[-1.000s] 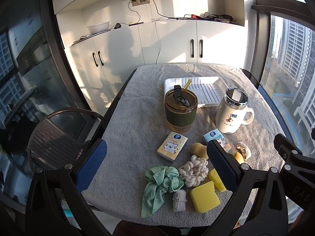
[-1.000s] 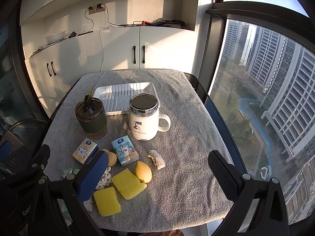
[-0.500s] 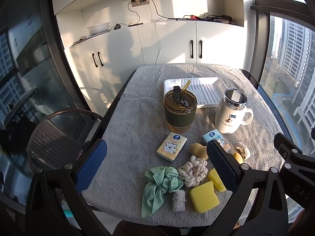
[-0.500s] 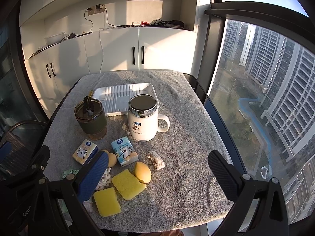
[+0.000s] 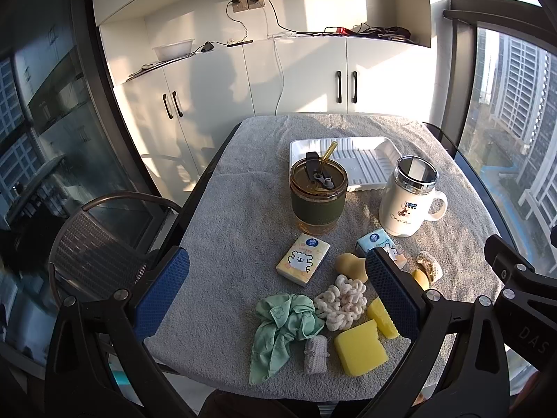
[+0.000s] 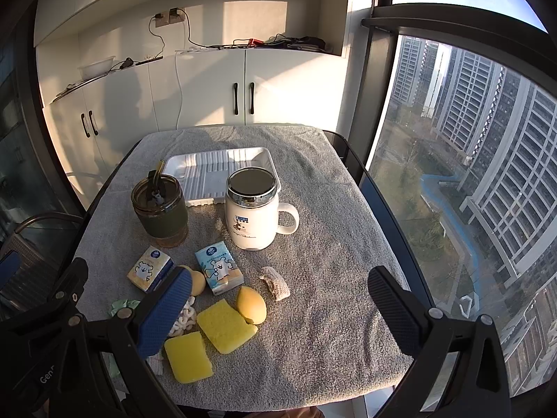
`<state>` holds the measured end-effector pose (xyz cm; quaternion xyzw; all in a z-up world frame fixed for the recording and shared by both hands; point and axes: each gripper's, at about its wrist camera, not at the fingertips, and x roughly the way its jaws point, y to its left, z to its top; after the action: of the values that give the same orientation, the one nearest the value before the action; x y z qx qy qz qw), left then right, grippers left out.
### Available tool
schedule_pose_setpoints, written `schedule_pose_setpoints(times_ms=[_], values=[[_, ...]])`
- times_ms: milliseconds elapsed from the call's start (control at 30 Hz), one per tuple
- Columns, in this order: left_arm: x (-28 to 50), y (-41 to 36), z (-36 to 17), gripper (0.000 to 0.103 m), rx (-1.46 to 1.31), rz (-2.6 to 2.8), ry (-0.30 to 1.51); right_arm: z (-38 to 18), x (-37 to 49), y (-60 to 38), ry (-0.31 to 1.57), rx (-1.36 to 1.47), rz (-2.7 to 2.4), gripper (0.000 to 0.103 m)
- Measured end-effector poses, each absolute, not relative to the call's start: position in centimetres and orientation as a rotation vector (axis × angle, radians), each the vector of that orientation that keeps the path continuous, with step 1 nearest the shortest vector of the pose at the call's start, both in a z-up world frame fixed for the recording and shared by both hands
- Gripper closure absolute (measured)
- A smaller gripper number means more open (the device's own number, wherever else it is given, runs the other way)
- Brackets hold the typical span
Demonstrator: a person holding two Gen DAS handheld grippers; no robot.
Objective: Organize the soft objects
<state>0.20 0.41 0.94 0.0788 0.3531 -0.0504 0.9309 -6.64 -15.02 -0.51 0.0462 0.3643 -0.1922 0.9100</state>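
Soft things lie at the near edge of the grey-towelled table [image 5: 243,216]: a green scrunchie [image 5: 283,327], a cream knitted scrunchie [image 5: 343,301], two yellow sponges [image 6: 226,325] [image 6: 188,357], two beige makeup sponges [image 6: 251,304] [image 5: 348,263], a small grey cloth roll [image 5: 315,353] and a beige knitted piece [image 6: 276,287]. Two tissue packs [image 5: 303,259] [image 6: 218,271] lie behind them. A white ridged tray [image 5: 358,162] sits at the back. My left gripper [image 5: 275,294] is open above the scrunchies. My right gripper [image 6: 278,308] is open above the sponges. Both hold nothing.
A green-sleeved glass tumbler with a straw [image 5: 318,196] and a white lidded mug [image 5: 407,200] stand between the soft things and the tray. A dark chair [image 5: 97,244] stands left of the table. White cabinets [image 5: 296,80] are behind. Windows are on the right.
Both grippers have drifted very slightly; the scene shifts a little in view. Nothing on the table has moved.
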Motion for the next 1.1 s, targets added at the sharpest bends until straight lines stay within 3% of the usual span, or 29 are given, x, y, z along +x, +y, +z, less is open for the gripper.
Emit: schedule_pose_setpoints(times_ms=[567, 1100], values=[[0.3, 0.5, -0.2, 0.001, 0.172, -0.107, 0.750, -1.3, -6.3, -15.1, 0.782, 0.099, -0.388, 0.000], [0.0, 3.0, -7.7, 0.001, 0.194, -0.167, 0.900, -6.9, -6.4, -14.1, 0.823, 0.054, -0.292, 0.000]])
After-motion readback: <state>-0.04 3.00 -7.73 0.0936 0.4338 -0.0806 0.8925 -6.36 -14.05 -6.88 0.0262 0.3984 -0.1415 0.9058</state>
